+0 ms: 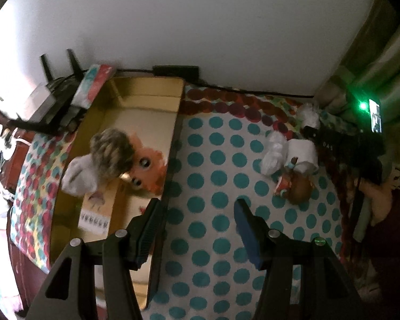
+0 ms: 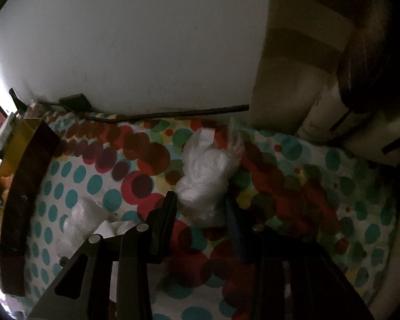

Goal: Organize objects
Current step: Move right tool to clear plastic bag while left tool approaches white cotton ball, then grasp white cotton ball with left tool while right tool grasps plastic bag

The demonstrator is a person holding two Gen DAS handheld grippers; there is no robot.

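Sorting partway done on dotted cloth (image 1: 216, 165): box (image 1: 173, 144) at left already holding plush toys (image 1: 146, 165) and sock (image 1: 78, 176).
Waiting on cloth outside box: paper roll (image 1: 302, 150), brown toy (image 1: 298, 188), bags; right gripper (image 2: 202, 208) closing around one bag (image 2: 208, 176), grip uncertain; left gripper (image 1: 197, 210) spread, empty.

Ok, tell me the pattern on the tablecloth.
Polka dots: teal on white, with red and multicoloured borders on the tablecloth; left wrist view shows best.
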